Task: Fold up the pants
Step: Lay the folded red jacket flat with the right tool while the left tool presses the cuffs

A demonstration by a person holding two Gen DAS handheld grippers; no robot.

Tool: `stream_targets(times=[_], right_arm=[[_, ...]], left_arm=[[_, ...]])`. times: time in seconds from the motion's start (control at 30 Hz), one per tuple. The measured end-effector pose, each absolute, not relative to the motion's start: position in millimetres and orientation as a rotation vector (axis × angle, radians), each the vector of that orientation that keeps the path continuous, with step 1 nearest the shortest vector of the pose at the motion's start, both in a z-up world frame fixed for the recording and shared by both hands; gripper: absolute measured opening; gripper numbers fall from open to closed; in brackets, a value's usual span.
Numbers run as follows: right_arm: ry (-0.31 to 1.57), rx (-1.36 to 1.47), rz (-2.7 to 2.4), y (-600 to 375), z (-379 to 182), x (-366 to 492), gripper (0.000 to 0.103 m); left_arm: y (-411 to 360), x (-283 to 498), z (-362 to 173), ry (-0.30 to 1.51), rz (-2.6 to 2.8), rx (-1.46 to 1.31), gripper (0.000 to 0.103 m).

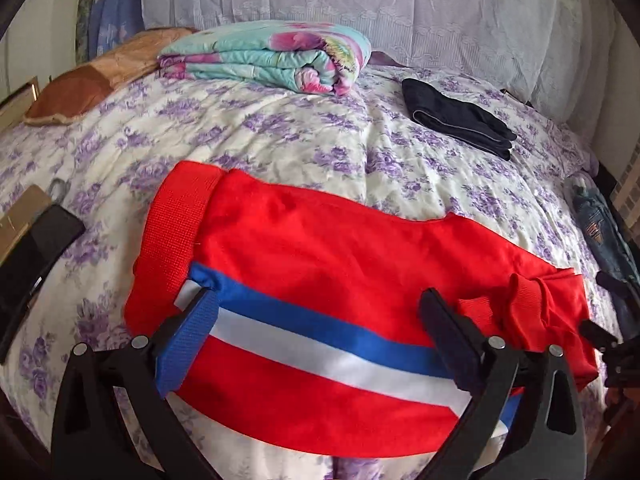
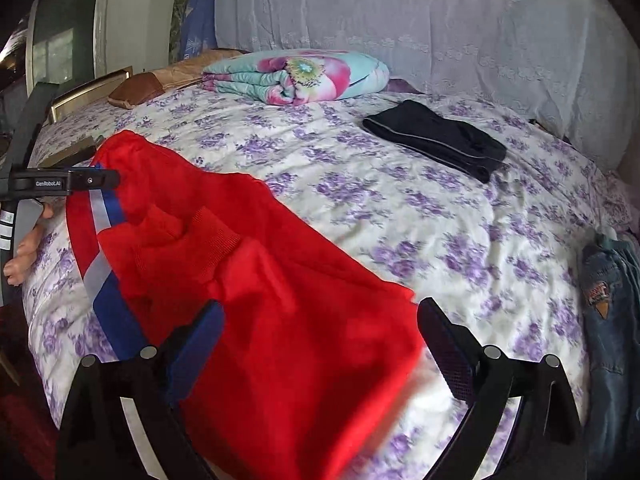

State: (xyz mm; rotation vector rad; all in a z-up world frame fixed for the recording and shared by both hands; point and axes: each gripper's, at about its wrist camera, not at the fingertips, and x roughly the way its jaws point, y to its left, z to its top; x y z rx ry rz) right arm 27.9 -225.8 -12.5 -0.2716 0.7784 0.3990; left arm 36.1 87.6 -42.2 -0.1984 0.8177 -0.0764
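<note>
We hold both grippers, left (image 1: pixel 320 332) and right (image 2: pixel 320 344), spread over the pants (image 1: pixel 320 280), which lie lengthwise along the bed's (image 1: pixel 320 148) near edge.

Matt red cloth pants (image 1: pixel 320 248) with a blue-and-white side stripe and ribbed knit cuffs lie on a bed's soft quilted cotton cover printed with purple flowers (image 1: pixel 280 140). The left gripper (image 1: pixel 320 320) and right gripper (image 2: pixel 320 332) are matt black plastic with bright metal pivot pins, their jaws wide apart. Behind hangs a sheer white lace curtain (image 2: pixel 440 20).
</note>
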Motion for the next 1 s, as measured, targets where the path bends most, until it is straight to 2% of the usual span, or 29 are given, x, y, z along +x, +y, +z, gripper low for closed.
stream_targets(times=[0.17, 0.33, 0.47, 0.6, 0.7, 1.0], right_arm=[[0.881, -0.374, 0.433, -190.5, -45.1, 43.6, 0.1], [0.899, -0.35, 0.437, -200.0, -34.0, 40.1, 0.099], [0.813, -0.284, 0.485, -193.1, -2.6, 37.4, 0.099], [0.8, -0.288, 0.514, -164.4, 1.1, 52.9, 0.1], [0.891, -0.339, 0.518, -140.6, -29.5, 67.7, 0.1], [0.884, -0.198, 0.56, -157.1, -39.5, 69.7, 0.1]], left_arm=[[75.8, 31.0, -48.4, 0.794, -0.02, -0.048, 0.098], [84.8, 16.1, -31.6, 0.718, -0.028, -0.054, 0.098], [123.7, 3.4, -14.1, 0.676, 0.08, -0.124, 0.098], [164.7, 0.4, -24.8, 0.733, 0.141, -0.291, 0.098], [174.3, 5.0, -44.4, 0.81, 0.132, -0.365, 0.098], [136.4, 33.0, -63.0, 0.837, 0.123, -0.296, 0.098]])
